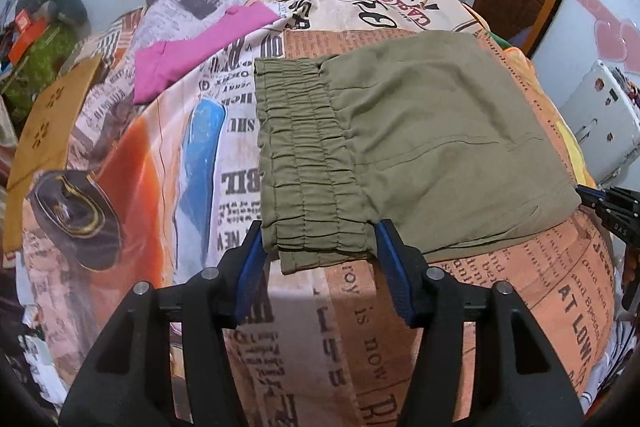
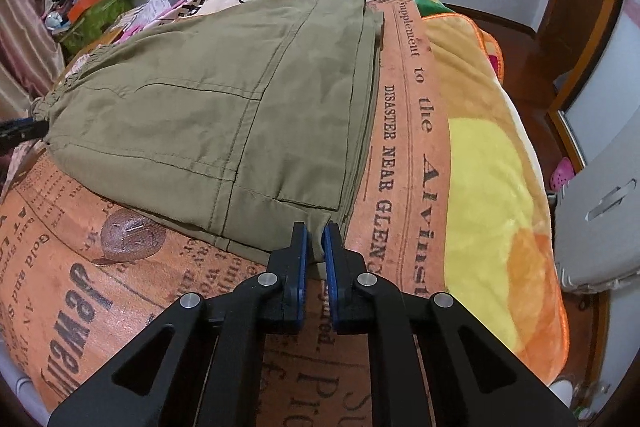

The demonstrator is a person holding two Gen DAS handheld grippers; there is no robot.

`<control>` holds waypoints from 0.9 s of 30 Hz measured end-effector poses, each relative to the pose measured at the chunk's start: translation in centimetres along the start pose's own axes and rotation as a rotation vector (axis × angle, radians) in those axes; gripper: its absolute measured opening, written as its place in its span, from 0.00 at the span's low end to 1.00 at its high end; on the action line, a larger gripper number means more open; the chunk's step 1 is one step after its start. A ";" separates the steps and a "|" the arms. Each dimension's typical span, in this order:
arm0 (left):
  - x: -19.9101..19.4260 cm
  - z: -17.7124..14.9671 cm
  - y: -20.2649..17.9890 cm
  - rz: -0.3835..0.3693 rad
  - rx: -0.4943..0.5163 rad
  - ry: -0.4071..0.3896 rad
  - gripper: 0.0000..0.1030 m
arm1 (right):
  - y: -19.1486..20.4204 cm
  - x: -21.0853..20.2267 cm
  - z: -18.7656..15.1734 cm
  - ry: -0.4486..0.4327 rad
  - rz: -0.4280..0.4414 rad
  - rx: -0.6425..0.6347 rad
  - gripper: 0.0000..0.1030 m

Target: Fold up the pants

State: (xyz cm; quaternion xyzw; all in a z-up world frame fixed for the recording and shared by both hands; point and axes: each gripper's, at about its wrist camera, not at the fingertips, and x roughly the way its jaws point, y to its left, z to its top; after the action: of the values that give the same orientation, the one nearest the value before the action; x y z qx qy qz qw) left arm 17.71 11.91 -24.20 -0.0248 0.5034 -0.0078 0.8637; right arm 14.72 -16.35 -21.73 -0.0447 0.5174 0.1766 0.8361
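Olive-green pants (image 1: 420, 131) lie folded into a compact stack on the newspaper-print bedspread (image 1: 400, 327). The elastic waistband (image 1: 304, 163) faces left in the left wrist view. My left gripper (image 1: 320, 239) is open, with its blue pads either side of the waistband's near corner. In the right wrist view the pants (image 2: 208, 107) show a pocket seam and stacked fold edges on the right. My right gripper (image 2: 316, 239) is shut on the near corner of the folded pants. It also shows at the right edge of the left wrist view (image 1: 612, 207).
A pink garment (image 1: 192, 51) and a mustard cloth (image 1: 44, 131) lie on the bed to the left. A yellow-orange plush blanket (image 2: 492, 195) lies right of the pants. A grey case (image 2: 600, 219) stands by the bed's right side. Clutter (image 2: 88, 3) sits at the far left.
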 end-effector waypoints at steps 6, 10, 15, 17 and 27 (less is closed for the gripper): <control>-2.9 1.5 -0.3 0.031 -0.004 -0.049 0.55 | 0.2 -2.6 1.8 -0.029 -0.032 0.002 0.09; -5.1 2.9 -1.6 -0.002 0.018 -0.112 0.56 | 1.0 -5.2 3.8 -0.118 0.069 0.036 0.24; -4.1 3.9 -4.0 -0.058 0.045 -0.099 0.56 | 4.4 -4.8 5.4 -0.150 0.165 -0.020 0.30; -2.8 3.9 -4.8 -0.078 0.047 -0.066 0.56 | 6.1 -3.4 5.5 -0.122 0.181 -0.057 0.30; 0.0 1.6 -5.3 -0.080 0.076 -0.008 0.56 | 5.5 -0.1 3.1 -0.025 0.172 -0.057 0.34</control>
State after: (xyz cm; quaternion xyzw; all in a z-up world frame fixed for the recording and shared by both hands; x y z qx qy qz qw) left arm 19.15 6.71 -23.14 -0.0124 0.4977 -0.0613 0.8651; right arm 15.38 -10.43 -19.62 -0.0218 0.5036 0.2630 0.8227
